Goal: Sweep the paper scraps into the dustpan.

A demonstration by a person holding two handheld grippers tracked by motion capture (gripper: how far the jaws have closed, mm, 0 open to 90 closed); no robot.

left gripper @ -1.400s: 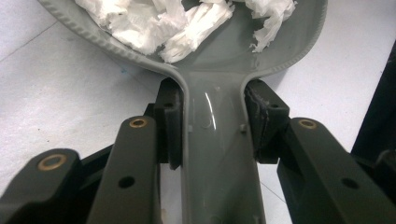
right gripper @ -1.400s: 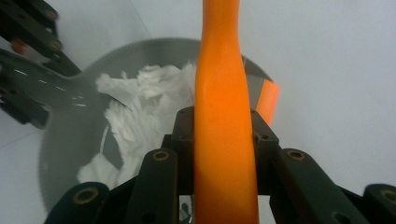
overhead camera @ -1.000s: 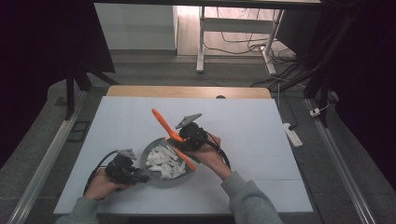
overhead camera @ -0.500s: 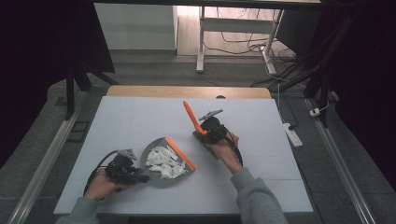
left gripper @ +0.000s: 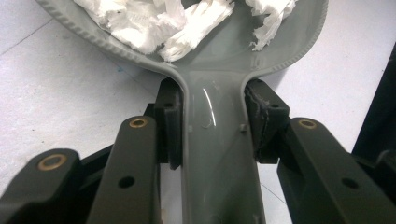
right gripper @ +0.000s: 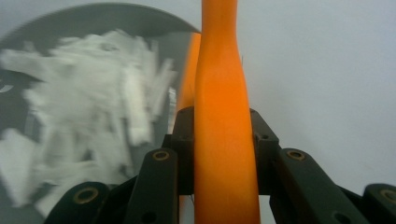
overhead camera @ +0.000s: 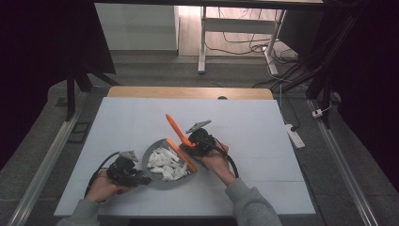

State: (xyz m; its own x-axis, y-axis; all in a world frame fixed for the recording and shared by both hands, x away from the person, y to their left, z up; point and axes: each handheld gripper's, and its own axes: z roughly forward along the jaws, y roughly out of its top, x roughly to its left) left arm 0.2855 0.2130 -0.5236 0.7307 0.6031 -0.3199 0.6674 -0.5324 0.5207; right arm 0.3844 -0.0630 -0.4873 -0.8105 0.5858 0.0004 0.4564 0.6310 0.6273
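A grey dustpan (overhead camera: 154,149) lies on the white table (overhead camera: 263,127), near the front. It holds a heap of white shredded paper (overhead camera: 165,162), and an orange strip (overhead camera: 184,157) runs along its right edge. My left gripper (overhead camera: 128,172) is shut on the dustpan's handle (left gripper: 217,154); its jaws press both sides just behind the pan. My right gripper (overhead camera: 200,141) sits at the pan's right edge, shut on an orange brush handle (overhead camera: 173,126) that slants up and to the left. In the right gripper view that handle (right gripper: 224,116) rises between the jaws, with the paper (right gripper: 84,107) to its left.
The table's far edge is a wooden strip (overhead camera: 188,92). A white power strip (overhead camera: 294,134) lies on the floor beside the right edge. Metal rails (overhead camera: 42,169) run along both sides, and a desk frame with cables (overhead camera: 244,37) stands behind.
My right gripper swung the orange handle out to the right of the dustpan, then came back to the pan's right edge. The left gripper and the dustpan stayed put.
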